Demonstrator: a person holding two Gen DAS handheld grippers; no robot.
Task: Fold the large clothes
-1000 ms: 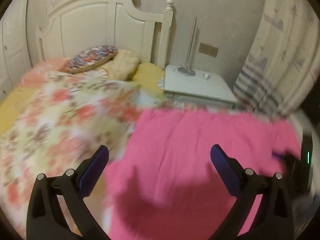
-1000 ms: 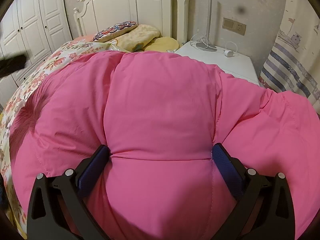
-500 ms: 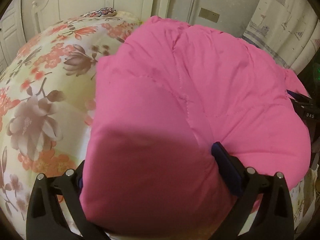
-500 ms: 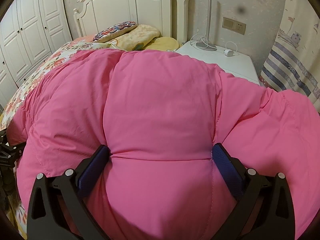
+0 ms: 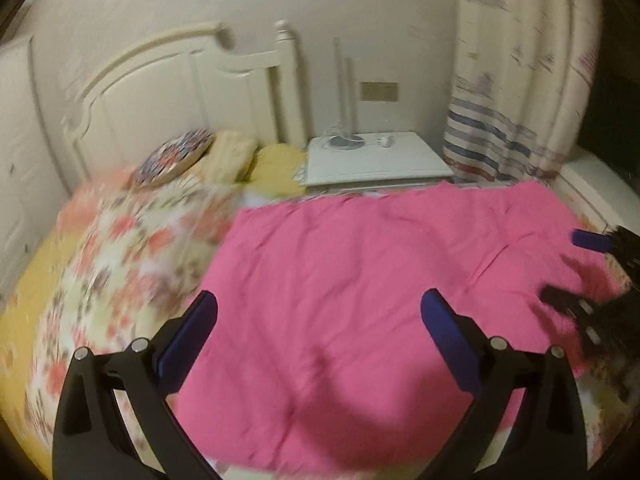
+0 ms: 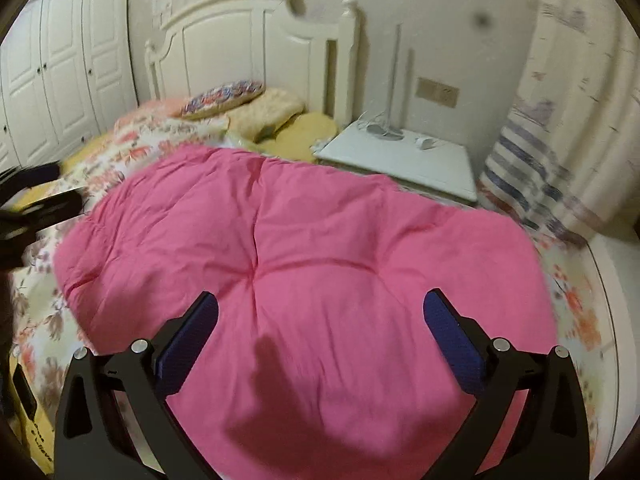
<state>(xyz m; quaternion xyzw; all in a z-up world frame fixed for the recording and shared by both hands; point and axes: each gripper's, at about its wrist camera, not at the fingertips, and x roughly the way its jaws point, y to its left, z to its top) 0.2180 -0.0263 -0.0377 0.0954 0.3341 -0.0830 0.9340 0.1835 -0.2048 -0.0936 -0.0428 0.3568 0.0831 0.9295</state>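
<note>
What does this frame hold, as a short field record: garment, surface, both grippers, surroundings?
garment: pink padded garment, lying spread out on the bed, quilted seams showing
surface: floral bedspread on a bed with a white headboard
left gripper: open, above the garment, nothing between its fingers
right gripper: open, above the garment, nothing between its fingers
surroundings: pillows at the headboard, white nightstand beside the bed, striped curtain, white wardrobe
image quality: left wrist view motion-blurred

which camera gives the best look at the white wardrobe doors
The right wrist view: the white wardrobe doors stand at its left edge, panels and knobs visible. The left wrist view shows only a blurred pale sliver at its left edge.
</note>
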